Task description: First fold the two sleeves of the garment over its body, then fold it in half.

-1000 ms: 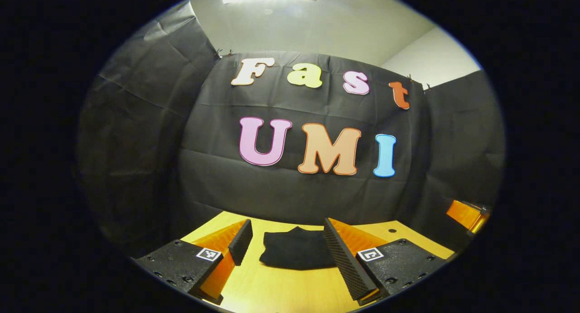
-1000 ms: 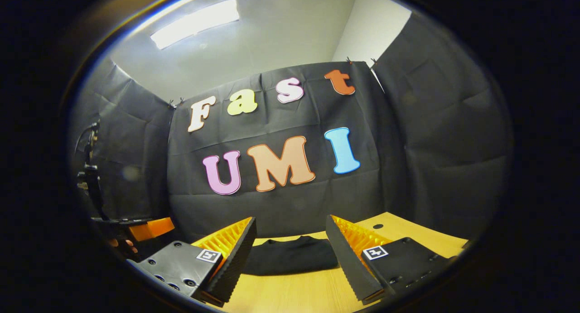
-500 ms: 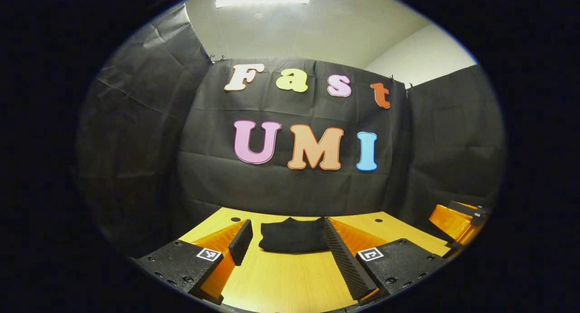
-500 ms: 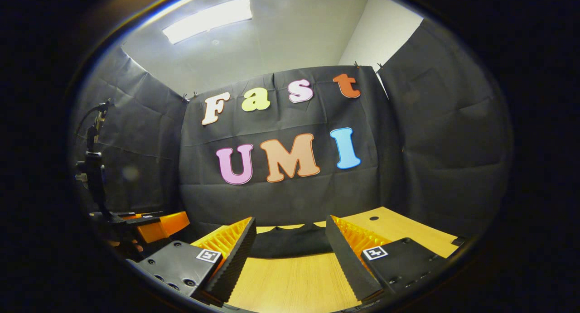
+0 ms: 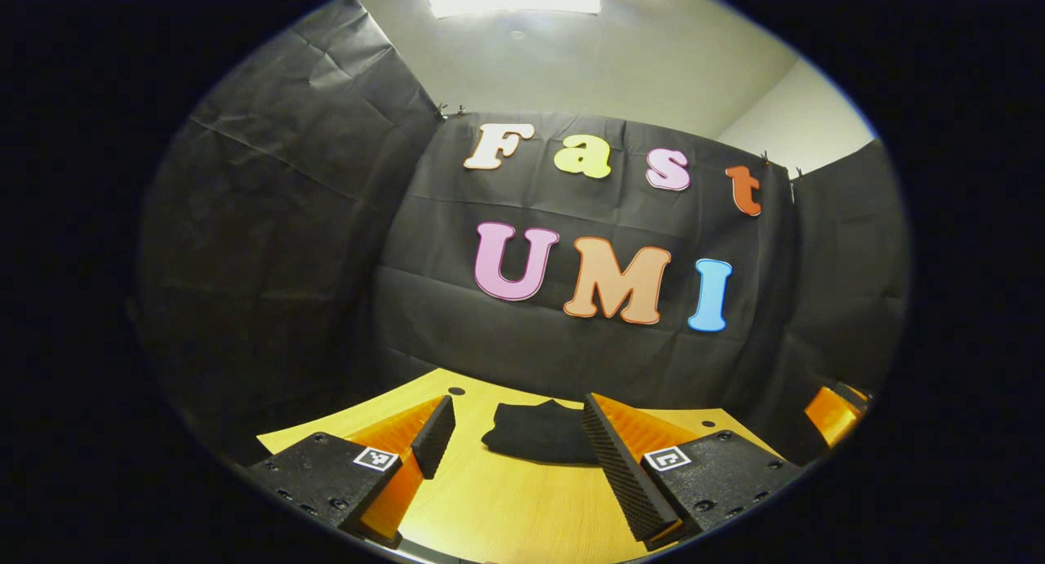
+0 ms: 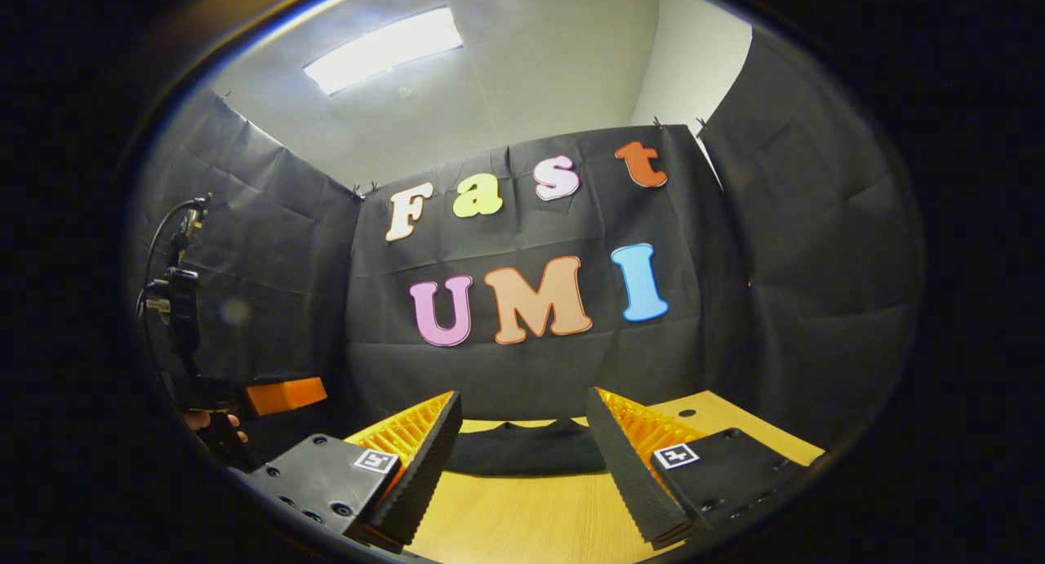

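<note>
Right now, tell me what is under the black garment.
The black garment lies folded on the wooden table, which shows bare around it. Whatever sits directly beneath the cloth is covered. Both grippers are open and apart from it.

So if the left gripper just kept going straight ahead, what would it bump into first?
Probably the folded black garment. It lies on the wooden table straight ahead of the open left gripper, in the gap between its fingers. Depth is hard to judge; if the gripper passes above it, the booth's black wall comes next.
</note>
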